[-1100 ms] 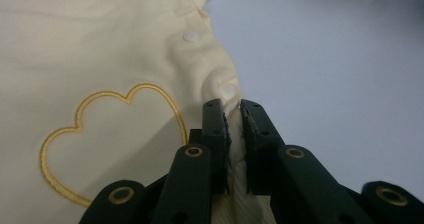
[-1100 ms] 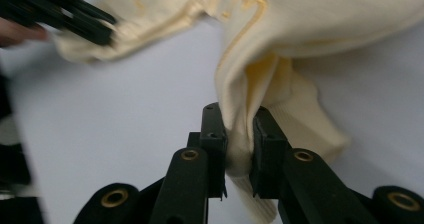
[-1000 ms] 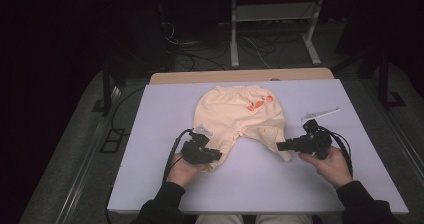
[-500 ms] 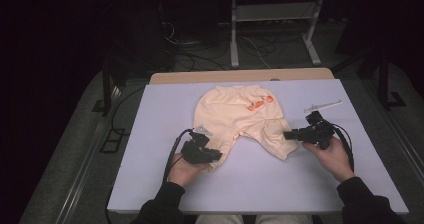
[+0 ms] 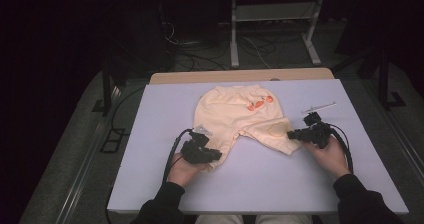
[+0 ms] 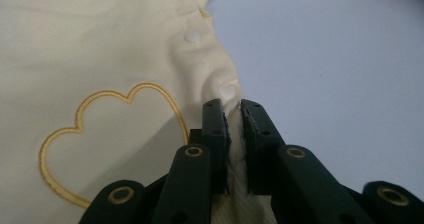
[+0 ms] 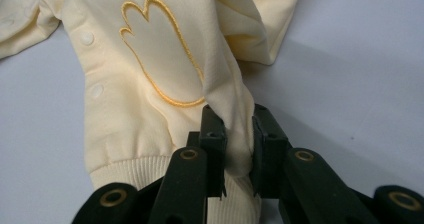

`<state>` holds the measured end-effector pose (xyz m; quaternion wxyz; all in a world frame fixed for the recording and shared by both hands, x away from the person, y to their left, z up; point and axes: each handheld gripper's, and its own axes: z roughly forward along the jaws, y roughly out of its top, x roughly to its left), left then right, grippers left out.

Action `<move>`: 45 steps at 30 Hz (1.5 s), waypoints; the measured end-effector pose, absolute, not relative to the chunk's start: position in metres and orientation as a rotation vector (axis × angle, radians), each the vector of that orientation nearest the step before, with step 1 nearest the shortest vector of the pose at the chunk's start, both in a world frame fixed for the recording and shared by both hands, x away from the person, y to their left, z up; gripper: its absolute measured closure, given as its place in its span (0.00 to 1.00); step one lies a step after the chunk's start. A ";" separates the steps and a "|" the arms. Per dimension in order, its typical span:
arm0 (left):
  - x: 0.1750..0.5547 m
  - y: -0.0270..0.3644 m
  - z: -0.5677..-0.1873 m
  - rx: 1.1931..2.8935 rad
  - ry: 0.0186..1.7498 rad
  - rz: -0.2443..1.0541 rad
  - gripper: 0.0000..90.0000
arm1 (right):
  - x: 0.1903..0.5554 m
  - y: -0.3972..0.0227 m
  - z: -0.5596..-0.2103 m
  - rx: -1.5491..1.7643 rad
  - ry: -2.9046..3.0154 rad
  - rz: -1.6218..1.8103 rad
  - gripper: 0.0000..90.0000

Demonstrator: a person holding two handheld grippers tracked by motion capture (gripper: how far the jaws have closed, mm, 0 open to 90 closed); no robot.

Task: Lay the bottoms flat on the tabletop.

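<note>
Two hands come in at the near edge of the table [image 5: 150, 184]. The left gripper [image 5: 216, 155] sits at about 7 o'clock on the table top. Its jaws are almost shut and pinch the cuff of one leg of the pants [image 5: 235, 114]. In the left gripper view a fold of the pale yellow cloth [image 6: 100, 59] is squeezed between the two black jaws, next to a gold stitched shape [image 6: 110, 134] and a small snap [image 6: 191, 36].

The right gripper [image 5: 291, 133] is at about 4 o'clock. Its jaws are nearly shut too and bite the other leg near its ribbed cuff, as the right gripper view shows. The cloth bunches up between the pads there, below another gold stitched outline [image 7: 160, 54].

The pants lie flat in the middle of the table, legs toward the person and waist toward 12 o'clock. Small orange marks [image 5: 259, 103] sit near the waist. A thin light stick [image 5: 318, 107] lies at about 2 o'clock, just past the right gripper.

The table top is smooth and pale blue-grey, with a wooden strip [image 5: 240, 76] along its far edge. Past it the room is dark. Cables [image 5: 200, 59] trail on the floor, and a white metal frame [image 5: 272, 29] stands at 12 o'clock.
</note>
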<state>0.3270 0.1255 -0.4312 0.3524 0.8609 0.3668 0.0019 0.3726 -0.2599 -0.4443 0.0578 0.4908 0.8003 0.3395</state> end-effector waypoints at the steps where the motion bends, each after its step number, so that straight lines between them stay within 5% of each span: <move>1: 0.327 0.125 -0.431 2.226 0.950 0.005 0.89 | 0.373 -0.260 -0.444 1.489 2.425 1.031 0.86; 33: 0.328 0.128 -0.430 2.211 0.948 -0.010 0.89 | 0.336 -0.263 -0.387 1.381 2.322 1.361 0.56; 45: 0.328 0.128 -0.429 2.205 0.951 -0.011 0.89 | 0.328 -0.243 -0.381 1.231 2.427 1.420 0.32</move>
